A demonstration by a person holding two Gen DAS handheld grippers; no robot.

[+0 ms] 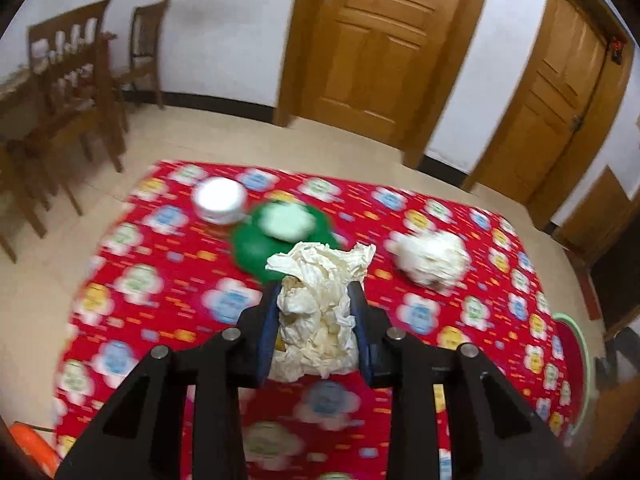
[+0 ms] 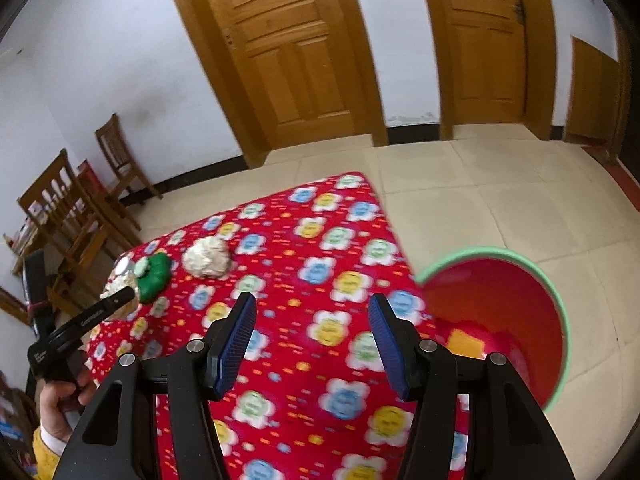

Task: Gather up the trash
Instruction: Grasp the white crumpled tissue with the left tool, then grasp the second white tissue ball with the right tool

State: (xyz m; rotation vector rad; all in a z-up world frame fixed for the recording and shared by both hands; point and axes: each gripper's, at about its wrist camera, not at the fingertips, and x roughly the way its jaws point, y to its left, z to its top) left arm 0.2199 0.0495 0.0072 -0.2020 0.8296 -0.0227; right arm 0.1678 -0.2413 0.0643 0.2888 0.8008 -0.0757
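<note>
Left gripper [image 1: 316, 320] fingers pinch a crumpled tissue [image 1: 320, 312] mid-frame over the worktop [image 1: 160, 320]; right gripper [image 2: 312, 332] fingers spread, empty.

A home's dining room is showing here: panelled wooden doors [image 2: 288, 52], wooden dining chairs [image 1: 76, 92], a pale tiled floor [image 2: 460, 184] and a flowered red cloth [image 2: 320, 280] covering the worktop.
</note>
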